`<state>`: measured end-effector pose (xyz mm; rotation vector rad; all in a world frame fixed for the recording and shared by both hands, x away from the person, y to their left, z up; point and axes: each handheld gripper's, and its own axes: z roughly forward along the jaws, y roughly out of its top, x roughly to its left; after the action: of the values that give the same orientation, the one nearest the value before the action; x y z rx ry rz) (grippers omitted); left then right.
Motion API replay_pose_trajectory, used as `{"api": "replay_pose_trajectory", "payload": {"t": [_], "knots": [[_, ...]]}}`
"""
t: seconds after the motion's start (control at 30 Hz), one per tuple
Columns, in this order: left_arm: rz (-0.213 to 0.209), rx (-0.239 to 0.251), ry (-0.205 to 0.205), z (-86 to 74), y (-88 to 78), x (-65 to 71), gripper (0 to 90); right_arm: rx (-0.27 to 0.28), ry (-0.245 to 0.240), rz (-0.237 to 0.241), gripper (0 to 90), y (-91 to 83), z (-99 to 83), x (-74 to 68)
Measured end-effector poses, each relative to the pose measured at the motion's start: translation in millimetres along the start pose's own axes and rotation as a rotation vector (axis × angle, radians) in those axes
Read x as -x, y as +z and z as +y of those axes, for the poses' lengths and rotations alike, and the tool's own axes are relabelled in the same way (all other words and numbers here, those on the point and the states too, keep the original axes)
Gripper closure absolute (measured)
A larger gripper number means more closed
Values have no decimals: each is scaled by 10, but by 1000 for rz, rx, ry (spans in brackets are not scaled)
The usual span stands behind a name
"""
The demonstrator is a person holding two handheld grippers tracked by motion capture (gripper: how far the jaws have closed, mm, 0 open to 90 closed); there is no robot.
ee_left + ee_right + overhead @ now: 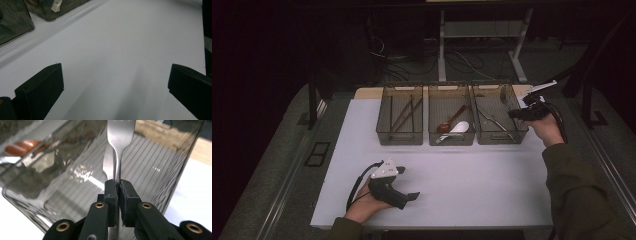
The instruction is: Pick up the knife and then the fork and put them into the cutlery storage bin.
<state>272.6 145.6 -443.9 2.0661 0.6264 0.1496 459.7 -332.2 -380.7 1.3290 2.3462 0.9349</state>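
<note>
My right gripper (pixel 512 114) (pixel 118 185) is shut on the handle of a metal fork (pixel 120 135) and hangs over the right end of the right bin (pixel 500 141). In the right gripper view the fork points away from the jaws, down into the bin's ribbed clear wall (pixel 155 170). In the high view the fork (pixel 503 96) is a pale shape just inside the bin's far right corner. My left gripper (pixel 412 196) (pixel 116 72) rests on the white table near its front left, open, with nothing between its jaws.
Three clear dark bins stand in a row at the back of the white table (pixel 462 180). The left bin (pixel 399 141) holds chopsticks. A brown spoon (pixel 451 120) and a white spoon (pixel 460 127) lie in the middle bin. More metal cutlery (pixel 496 122) lies in the right one.
</note>
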Motion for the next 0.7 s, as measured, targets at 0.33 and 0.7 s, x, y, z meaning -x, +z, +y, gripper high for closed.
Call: {"api": "replay_pose_trajectory", "payload": {"t": [0.33,0.7], "knots": [[-2,-4,2,0,1,0,0,-76,-23,17,775,121,-9,-44],[7,-5,11,-1,-18,-13,0,33,14,38,508,-20,9,-66]]}}
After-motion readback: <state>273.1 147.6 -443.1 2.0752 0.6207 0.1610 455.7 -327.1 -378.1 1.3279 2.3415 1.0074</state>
